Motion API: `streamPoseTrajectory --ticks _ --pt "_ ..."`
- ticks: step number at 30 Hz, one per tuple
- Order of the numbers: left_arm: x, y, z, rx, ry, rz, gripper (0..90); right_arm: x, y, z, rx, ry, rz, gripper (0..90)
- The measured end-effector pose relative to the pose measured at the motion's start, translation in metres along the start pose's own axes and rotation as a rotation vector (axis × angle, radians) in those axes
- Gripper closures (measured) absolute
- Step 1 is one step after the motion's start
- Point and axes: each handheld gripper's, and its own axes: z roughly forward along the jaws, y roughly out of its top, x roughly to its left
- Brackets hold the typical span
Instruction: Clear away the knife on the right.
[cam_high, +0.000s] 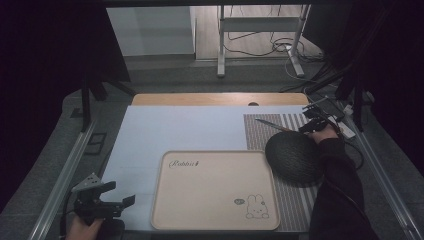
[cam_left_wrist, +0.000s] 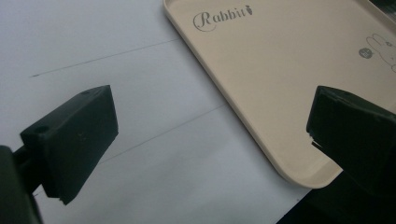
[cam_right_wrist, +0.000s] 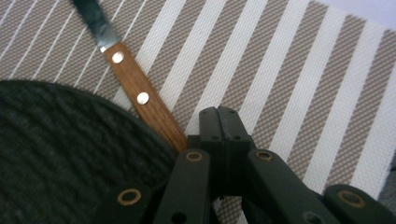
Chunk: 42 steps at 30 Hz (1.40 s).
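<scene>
In the high view, a beige tray (cam_high: 215, 192) with a printed rabbit and the word "Rabbit" lies on a pale sheet (cam_high: 165, 130) that covers the table; nothing lies in the tray. To its right is a striped mat (cam_high: 280, 127), and on the mat rests a dark round woven mat (cam_high: 293, 156). A knife (cam_high: 272, 125) lies on the striped mat just behind the round one, its long axis going from the upper left to the lower right, with the blade tip toward the upper left. The right gripper (cam_high: 309, 125) is near the handle end. The left gripper (cam_high: 119, 194) is low at the left, beside the tray, with its jaws apart.

In the left gripper view, the two black jaws stand wide apart and hold nothing. Between them are the pale sheet (cam_left_wrist: 116, 93) and the tray (cam_left_wrist: 280, 70) with its rounded corner.

In the right gripper view, the jaws are pressed together and hold nothing. This view gives details of the knife (cam_right_wrist: 135, 88): a wooden handle with two metal rivets, and a dark blade going up and to the left. The handle end is partly under the edge of the round mat (cam_right_wrist: 70, 154) and close beside the right gripper (cam_right_wrist: 219, 114); I cannot tell if they touch.
</scene>
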Motion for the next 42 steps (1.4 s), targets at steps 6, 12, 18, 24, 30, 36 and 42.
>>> streamPoseTrajectory --ticks 6,12,18,24,30,36,42 --pt "0.0 0.0 0.0 0.003 0.002 0.0 2.1 0.0 -0.001 -0.002 0.017 -0.001 -0.001 89.2" --pt "0.0 0.0 0.0 0.002 0.001 0.0 2.1 0.0 0.002 -0.006 -0.012 -0.013 0.012 76.7" --pt "0.0 0.0 0.0 0.003 0.002 0.0 2.2 0.006 0.012 -0.011 -0.058 -0.004 0.046 52.0" --pt "0.0 0.0 0.0 0.003 0.001 0.0 2.2 0.02 0.022 -0.008 -0.077 0.003 0.029 17.6" --pt "0.0 0.0 0.0 0.002 0.001 -0.002 2.2 0.033 0.031 0.0 -0.077 0.029 0.008 3.5" --pt "0.0 0.0 0.0 0.002 0.001 -0.002 2.2 0.043 0.038 0.009 -0.052 0.019 -0.013 0.0" --pt "0.0 0.0 0.0 0.002 0.0 -0.002 2.2 0.046 0.041 0.02 -0.022 0.003 -0.021 0.0"
